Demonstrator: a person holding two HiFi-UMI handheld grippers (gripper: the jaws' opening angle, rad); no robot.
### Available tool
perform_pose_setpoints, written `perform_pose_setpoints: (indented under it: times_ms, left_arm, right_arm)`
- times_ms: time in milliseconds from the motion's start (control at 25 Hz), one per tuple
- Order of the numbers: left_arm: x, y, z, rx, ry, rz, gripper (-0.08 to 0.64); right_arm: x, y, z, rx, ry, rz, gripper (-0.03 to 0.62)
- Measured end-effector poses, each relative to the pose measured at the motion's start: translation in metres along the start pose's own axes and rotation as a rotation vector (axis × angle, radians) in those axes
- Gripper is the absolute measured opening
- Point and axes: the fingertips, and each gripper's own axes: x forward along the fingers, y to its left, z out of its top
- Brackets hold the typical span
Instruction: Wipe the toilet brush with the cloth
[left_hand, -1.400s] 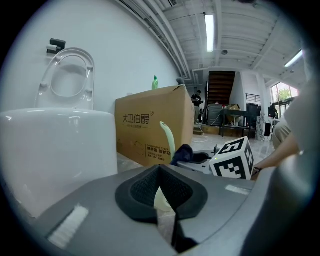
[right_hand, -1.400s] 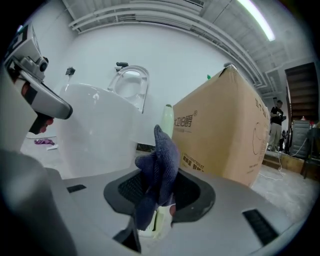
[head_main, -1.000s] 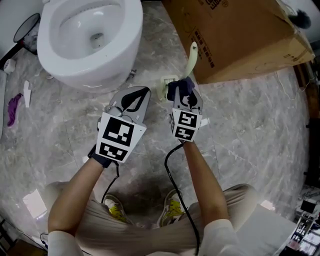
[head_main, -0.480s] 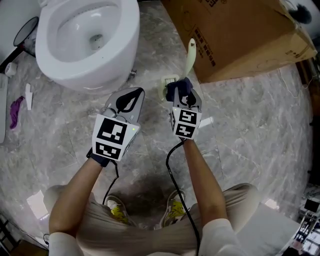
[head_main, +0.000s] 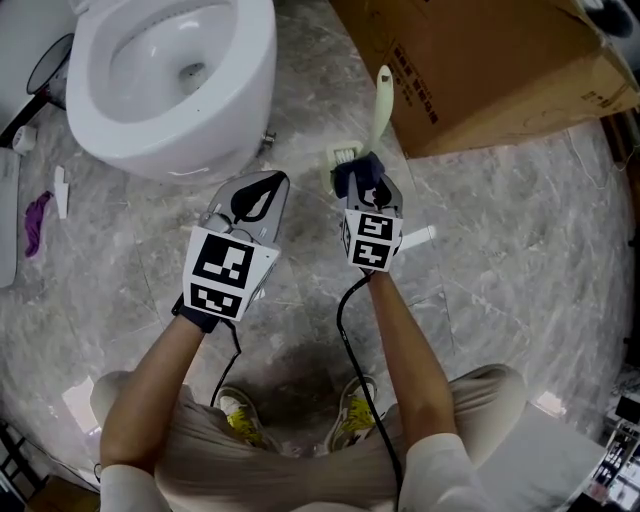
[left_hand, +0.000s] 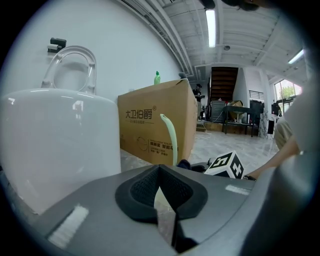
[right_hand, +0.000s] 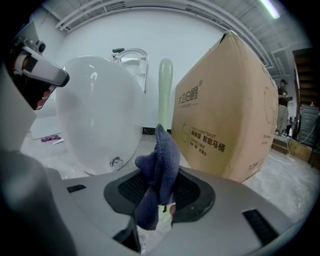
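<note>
Spanning whole head view: grey marble floor (head_main: 520, 260). Upper right: cardboard box (head_main: 490, 70). Upper left: white toilet (head_main: 170, 80). Centre, near toilet's front: left gripper (head_main: 278, 182), jaws closed together, nothing between them. Just right of it: right gripper (head_main: 364, 182), jaws clamped on cloth (right_hand: 162, 160). Between toilet and box, just beyond right gripper's tips: toilet brush (head_main: 380, 105), pale green handle upright. Smallest item, cloth: dark blue, bunched, sticking up from jaws beside brush's lower part; contact not discernible.

Right gripper (head_main: 366, 192) holds cloth (head_main: 352, 177) beside toilet brush (head_main: 380, 108).
</note>
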Motion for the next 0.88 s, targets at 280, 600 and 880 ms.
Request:
perform_pose_setpoints:
  times_ms: [280, 600, 880]
  left_arm:
    - [0.001, 0.001, -0.002, 0.007, 0.015, 0.001, 0.000]
    - [0.004, -0.003, -0.005, 0.008, 0.027, -0.002, 0.000]
    - [0.003, -0.001, -0.011, 0.014, 0.042, 0.006, 0.000]
  right_arm:
    - [0.007, 0.002, -0.004, 0.018, 0.011, 0.014, 0.138]
    - [0.014, 0.001, -0.015, 0.012, 0.036, 0.028, 0.138]
    - [0.020, 0.003, -0.028, 0.014, 0.065, 0.036, 0.138]
